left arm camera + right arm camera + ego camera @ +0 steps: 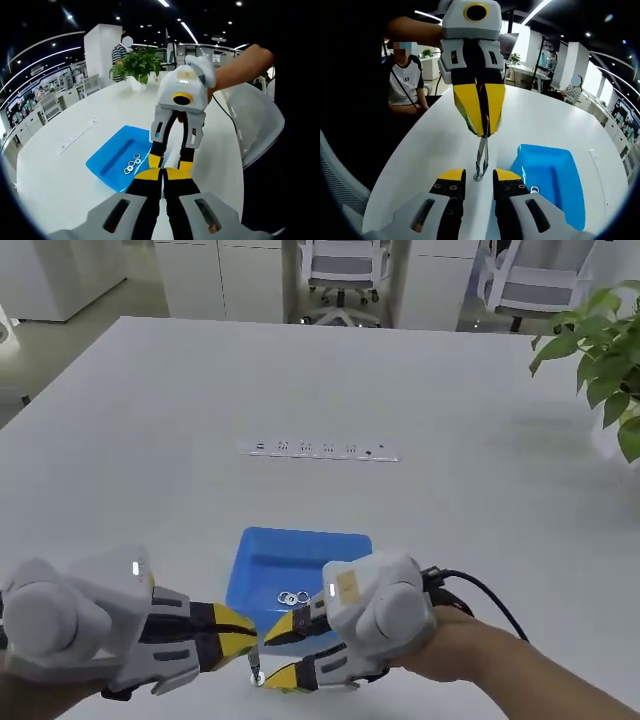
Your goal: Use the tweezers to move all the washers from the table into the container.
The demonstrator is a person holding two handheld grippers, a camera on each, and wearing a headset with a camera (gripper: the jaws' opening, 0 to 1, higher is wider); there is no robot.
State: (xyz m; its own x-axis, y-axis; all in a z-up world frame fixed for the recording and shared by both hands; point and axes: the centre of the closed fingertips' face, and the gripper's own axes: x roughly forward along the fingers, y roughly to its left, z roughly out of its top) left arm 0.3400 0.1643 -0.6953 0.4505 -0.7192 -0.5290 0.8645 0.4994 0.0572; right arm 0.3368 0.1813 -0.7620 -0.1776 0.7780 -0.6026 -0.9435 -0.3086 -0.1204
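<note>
White table (pixel 535 120), left tool (pixel 482 133) clamping tweezers (pixel 481 152), washer (pixel 478 177) at tips between parted right tool (pixel 480 175)

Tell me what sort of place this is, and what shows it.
Probably an open-plan office or showroom. There is a big white meeting table with a socket strip on it, mesh office chairs stand beyond it, and a potted plant sits at the table's edge.

A socket strip (pixel 320 450) lies flat at centre. A leafy plant (pixel 600 350) stands at right. Two office chairs (pixel 342 275) stand beyond.
</note>
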